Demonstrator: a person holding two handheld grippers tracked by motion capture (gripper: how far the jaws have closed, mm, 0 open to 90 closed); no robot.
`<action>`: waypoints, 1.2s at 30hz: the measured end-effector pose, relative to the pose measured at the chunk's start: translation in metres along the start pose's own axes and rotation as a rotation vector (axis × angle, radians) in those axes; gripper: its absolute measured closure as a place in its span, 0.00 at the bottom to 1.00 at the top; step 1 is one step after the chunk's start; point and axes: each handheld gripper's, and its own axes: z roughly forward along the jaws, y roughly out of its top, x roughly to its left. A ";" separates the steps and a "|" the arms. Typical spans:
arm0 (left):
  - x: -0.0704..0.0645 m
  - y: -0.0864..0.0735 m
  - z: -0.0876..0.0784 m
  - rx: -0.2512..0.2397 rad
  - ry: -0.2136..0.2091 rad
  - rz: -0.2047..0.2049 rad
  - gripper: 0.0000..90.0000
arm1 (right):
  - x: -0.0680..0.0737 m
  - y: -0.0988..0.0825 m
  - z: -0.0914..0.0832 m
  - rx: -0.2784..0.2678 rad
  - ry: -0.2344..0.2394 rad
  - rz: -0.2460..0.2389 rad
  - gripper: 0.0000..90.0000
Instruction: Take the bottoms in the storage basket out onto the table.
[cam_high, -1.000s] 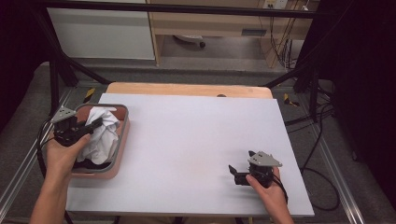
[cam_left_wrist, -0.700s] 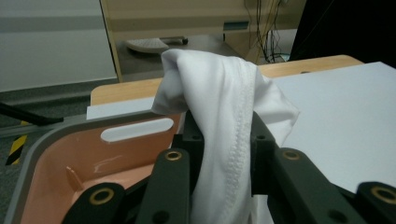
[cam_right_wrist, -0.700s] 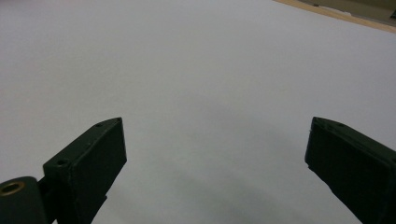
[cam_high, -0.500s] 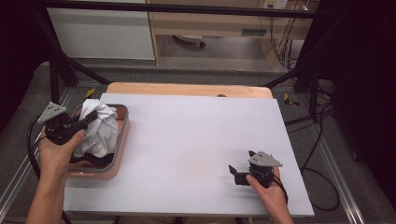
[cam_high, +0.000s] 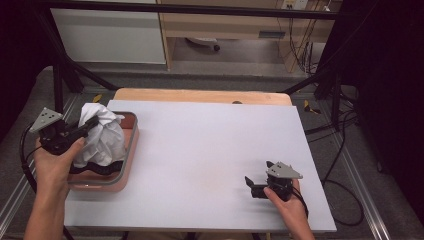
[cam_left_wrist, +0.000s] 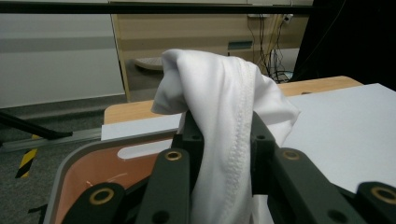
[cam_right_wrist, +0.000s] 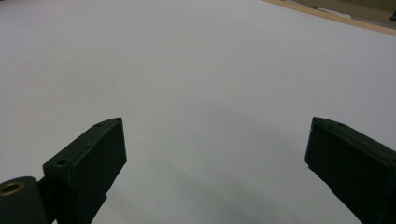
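A white cloth (cam_high: 102, 137) hangs bunched over a salmon-coloured tray (cam_high: 131, 150) at the table's left edge. My left gripper (cam_high: 91, 123) is shut on the cloth's top and holds it up above the tray. In the left gripper view the white cloth (cam_left_wrist: 224, 121) is pinched between the two black jaws, with a stitched hem running down the fold, and the tray (cam_left_wrist: 93, 170) lies below. My right gripper (cam_high: 253, 186) rests low on the white table near the front right, open. The right gripper view shows its jaws wide apart over bare table, my right gripper (cam_right_wrist: 215, 154) holding nothing.
A dark strap-like item (cam_high: 97, 167) lies in the tray under the cloth. The white tabletop (cam_high: 210, 150) stretches between the two hands, with a wooden strip (cam_high: 200, 95) along its far edge. Black frame legs and cables stand on the floor around.
My left gripper has risen and drawn back toward the tray's left side, lifting the white cloth out of its heap in the tray. The right hand has stayed put.
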 end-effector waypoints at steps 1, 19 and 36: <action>0.000 0.001 -0.001 -0.006 0.002 -0.002 0.83 | 0.000 0.000 0.000 0.000 0.000 0.000 0.06; 0.005 0.009 -0.016 -0.036 0.024 0.006 0.83 | 0.001 0.000 0.001 0.001 0.002 0.002 0.06; 0.010 0.010 -0.021 -0.045 0.032 -0.003 0.83 | 0.001 0.000 0.001 -0.001 0.004 0.006 0.06</action>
